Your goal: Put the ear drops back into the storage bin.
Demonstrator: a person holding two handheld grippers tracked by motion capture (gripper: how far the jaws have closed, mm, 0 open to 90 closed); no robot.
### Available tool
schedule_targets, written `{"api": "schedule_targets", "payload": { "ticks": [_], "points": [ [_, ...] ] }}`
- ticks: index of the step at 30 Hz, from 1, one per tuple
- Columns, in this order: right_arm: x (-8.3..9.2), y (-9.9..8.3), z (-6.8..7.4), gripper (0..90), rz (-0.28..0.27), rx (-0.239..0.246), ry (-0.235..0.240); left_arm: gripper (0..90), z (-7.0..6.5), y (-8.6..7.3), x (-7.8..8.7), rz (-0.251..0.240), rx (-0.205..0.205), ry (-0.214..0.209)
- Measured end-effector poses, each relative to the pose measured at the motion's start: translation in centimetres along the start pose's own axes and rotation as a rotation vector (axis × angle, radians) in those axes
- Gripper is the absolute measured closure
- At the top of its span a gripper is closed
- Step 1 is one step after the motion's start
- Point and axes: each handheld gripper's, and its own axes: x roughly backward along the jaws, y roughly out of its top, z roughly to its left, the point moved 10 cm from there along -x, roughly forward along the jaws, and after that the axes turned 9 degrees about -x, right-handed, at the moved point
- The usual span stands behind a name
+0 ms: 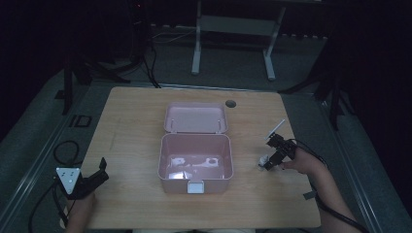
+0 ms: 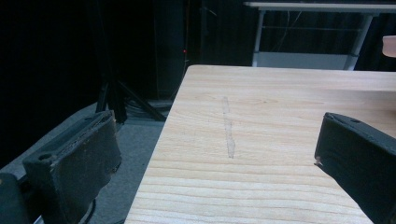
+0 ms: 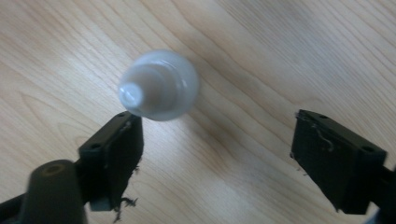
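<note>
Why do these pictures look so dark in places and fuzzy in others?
High view: the surroundings are nearly black, light falls on the table, and the pink box shows pale glare inside. Left gripper view: the wood is sharp, the near jaws soft. Right gripper view: the small white bottle is blurred and casts a soft shadow.

Pink box (image 1: 194, 162) on worktop (image 1: 131, 131): pale contents on its floor too small and washed out to identify. Small white object (image 1: 263, 161) below right claw (image 1: 267, 164) partly covered by it in high view; in right gripper view the white bottle-like item (image 3: 159, 85) is soft-focus, its base hidden beneath its own cap. Left claw (image 2: 210, 158): both black jaws cut by frame bottom. Pink corner (image 2: 389, 45) cropped at right edge. Room beyond worktop too dark to resolve.
</note>
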Motion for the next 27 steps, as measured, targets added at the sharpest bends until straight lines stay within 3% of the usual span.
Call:
{"api": "schedule_targets", "payload": {
  "ticks": [5,11,16,27],
  "points": [
    [-0.4,0.7,0.6,21.5,0.007,0.018,0.016,0.3,-0.1,0.0,0.0,0.000,-0.004,-0.003],
    [-0.7,1.2,1.6,26.4,0.028,0.080,0.018,0.3,-0.1,-0.1,0.0,0.005,-0.009,-0.008],
    [-1.1,1.3,2.5,35.3,0.049,0.118,0.022,0.3,-0.2,-0.1,-0.1,0.006,-0.008,-0.010],
    [-1.5,1.5,3.0,51.6,0.080,0.172,-0.004,0.3,-0.3,-0.1,-0.1,0.007,-0.009,-0.014]
  ]
}}
